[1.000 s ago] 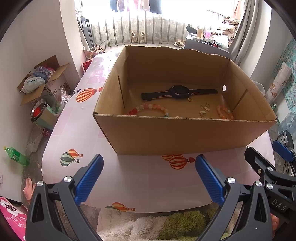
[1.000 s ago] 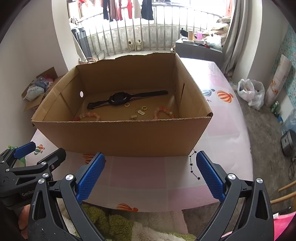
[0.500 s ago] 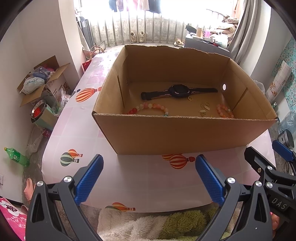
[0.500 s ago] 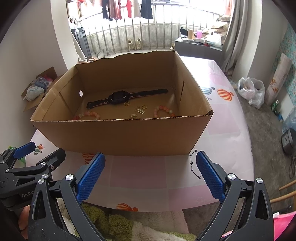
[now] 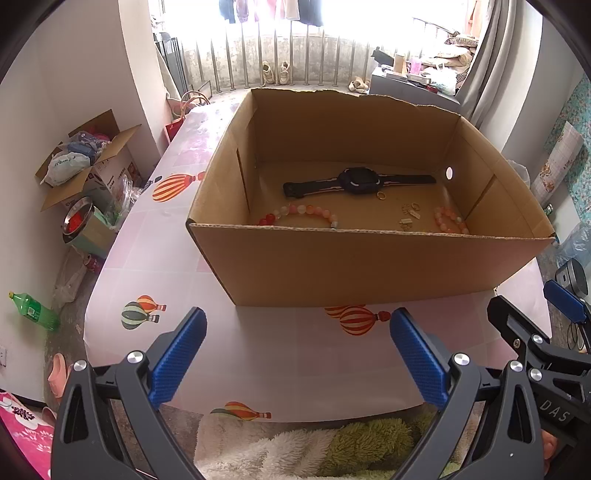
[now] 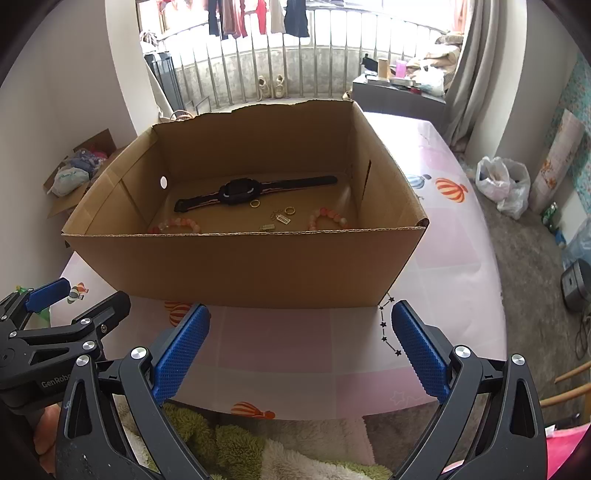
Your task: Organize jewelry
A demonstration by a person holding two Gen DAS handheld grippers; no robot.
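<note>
I see my left tool [image 5: 297,354] and right tool [image 6: 301,350] both spread wide, gripping nothing, hovering over the bench [image 5: 280,354] just short of the cardboard box [image 5: 362,266]. Its near wall cuts off both bead bracelets [image 5: 299,214]. Inside also lie a watch [image 5: 358,181], rings [image 6: 255,203] and small charms [image 6: 280,219] I can't make out clearly.

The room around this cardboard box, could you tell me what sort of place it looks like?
Most likely a lived-in home, a room opening onto a balcony. Laundry hangs above the railing, shoes sit by it, and the cardboard box rests on a table with a balloon-print cloth.
</note>
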